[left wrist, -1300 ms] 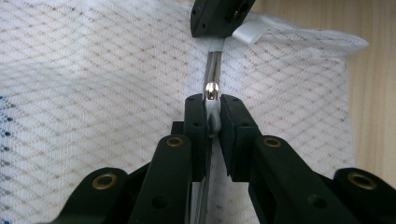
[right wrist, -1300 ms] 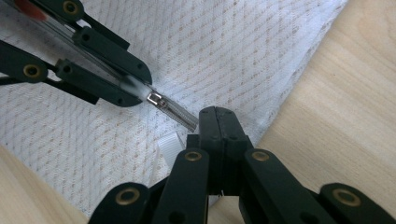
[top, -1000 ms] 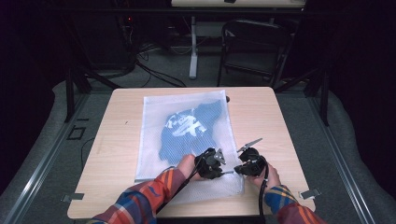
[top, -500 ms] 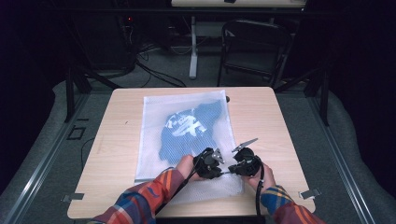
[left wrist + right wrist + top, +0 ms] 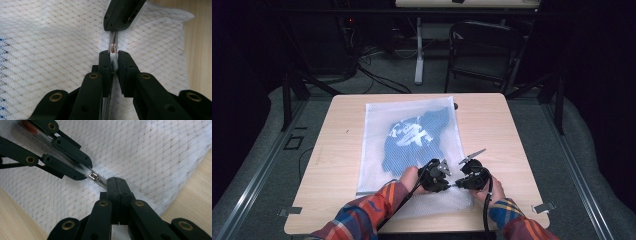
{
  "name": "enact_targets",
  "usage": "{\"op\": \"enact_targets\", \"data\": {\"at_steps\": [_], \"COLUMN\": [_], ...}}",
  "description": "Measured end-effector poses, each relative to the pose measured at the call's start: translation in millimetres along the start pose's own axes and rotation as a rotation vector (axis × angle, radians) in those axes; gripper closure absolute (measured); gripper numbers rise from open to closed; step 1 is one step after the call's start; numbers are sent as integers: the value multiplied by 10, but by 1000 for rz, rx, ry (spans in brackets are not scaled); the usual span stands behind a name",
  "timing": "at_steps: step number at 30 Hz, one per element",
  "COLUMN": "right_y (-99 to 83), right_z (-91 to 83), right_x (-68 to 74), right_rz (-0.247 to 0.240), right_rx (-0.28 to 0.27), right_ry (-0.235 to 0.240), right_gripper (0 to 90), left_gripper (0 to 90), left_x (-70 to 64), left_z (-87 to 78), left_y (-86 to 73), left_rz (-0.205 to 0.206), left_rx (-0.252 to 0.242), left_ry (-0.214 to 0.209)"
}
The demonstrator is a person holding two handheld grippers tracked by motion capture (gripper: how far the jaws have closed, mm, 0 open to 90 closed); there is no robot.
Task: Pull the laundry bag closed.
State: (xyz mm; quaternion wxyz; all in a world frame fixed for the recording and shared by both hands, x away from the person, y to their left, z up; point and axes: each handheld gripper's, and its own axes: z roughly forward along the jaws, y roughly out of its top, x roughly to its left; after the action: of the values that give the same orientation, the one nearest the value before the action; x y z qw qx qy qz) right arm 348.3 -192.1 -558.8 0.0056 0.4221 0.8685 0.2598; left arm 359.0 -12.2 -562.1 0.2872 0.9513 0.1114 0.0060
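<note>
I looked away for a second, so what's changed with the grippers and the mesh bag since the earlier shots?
Both grippers slid a little leftward along the near end of the mesh bag: left gripper, right gripper. The bag and the blue garment inside it lie as before.

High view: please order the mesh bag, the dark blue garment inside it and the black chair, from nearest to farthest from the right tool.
1. Mesh bag: the right tool rests on its near end, beside the left tool.
2. Dark blue garment: inside the bag, further up the table.
3. Black chair: on the floor beyond the table's far edge.
</note>
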Motion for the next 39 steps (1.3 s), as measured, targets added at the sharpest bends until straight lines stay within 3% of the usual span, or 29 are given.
{"op": "enact_targets", "data": {"at_steps": [39], "right_y": [1], "right_z": [-3], "right_x": [-3], "right_rz": [-34], "right_rx": [4], "right_ry": [-5], "right_gripper": [900], "left_gripper": [818], "left_x": [54], "left_z": [-151], "left_y": [-187], "left_rz": [-30], "left_rx": [25], "left_ry": [-7]}}
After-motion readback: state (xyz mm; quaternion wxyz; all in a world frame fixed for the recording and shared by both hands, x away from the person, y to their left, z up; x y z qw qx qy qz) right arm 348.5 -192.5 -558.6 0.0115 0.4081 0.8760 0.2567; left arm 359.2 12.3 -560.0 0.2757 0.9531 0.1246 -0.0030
